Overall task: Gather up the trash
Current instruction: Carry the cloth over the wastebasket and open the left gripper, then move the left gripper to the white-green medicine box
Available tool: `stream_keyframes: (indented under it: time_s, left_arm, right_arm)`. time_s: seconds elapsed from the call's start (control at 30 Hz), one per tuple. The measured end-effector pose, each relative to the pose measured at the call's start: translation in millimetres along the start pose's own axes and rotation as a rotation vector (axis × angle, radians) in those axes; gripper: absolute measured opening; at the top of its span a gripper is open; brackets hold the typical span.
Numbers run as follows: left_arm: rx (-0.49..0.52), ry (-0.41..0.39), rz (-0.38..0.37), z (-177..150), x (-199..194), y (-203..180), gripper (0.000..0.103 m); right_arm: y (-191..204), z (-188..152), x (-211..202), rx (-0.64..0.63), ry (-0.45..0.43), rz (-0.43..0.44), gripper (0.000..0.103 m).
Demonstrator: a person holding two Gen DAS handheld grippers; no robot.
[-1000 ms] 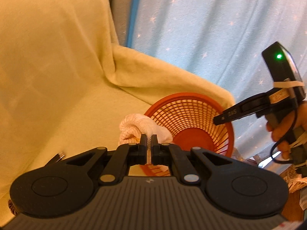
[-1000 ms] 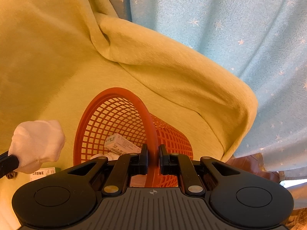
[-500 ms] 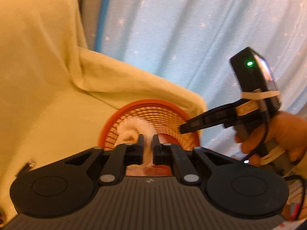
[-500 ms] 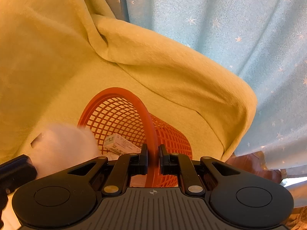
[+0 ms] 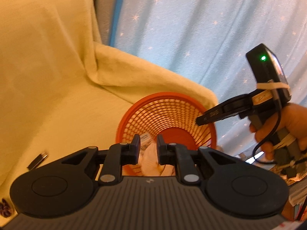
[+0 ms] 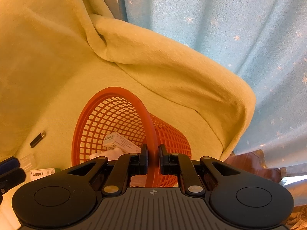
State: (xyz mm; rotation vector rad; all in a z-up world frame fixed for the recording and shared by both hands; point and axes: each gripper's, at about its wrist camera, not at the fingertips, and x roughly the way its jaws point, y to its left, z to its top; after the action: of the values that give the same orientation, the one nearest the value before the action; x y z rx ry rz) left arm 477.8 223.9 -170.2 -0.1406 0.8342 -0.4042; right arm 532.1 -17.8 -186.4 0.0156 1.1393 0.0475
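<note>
- Left wrist view: our left gripper stands apart over the tilted orange plastic mesh basket; the crumpled white tissue wad lies inside, seemingly just released.
- Right wrist view: our right gripper is clamped on the basket rim; next we should fetch the small black stick from the yellow blanket.

Orange mesh basket, round, tipped on its side on the yellow blanket near its right edge, mouth facing left, holding a white printed carton and a crumpled white tissue wad.
</note>
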Motion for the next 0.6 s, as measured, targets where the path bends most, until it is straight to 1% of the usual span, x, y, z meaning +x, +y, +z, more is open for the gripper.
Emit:
stream_keyframes:
  time_s: [0.4, 0.6]
  left_arm:
    - [-0.037, 0.061, 0.147, -25.9, -15.7, 35.6, 0.012]
    - [-0.059, 0.080, 0.189, -37.7, -19.4, 46.5, 0.012]
  right_arm:
    - [0.9, -1.4, 0.1, 0.001, -0.002, -0.004, 0.007]
    - [2.0, -3.5, 0.1, -0.002, -0.002, -0.008, 0.007]
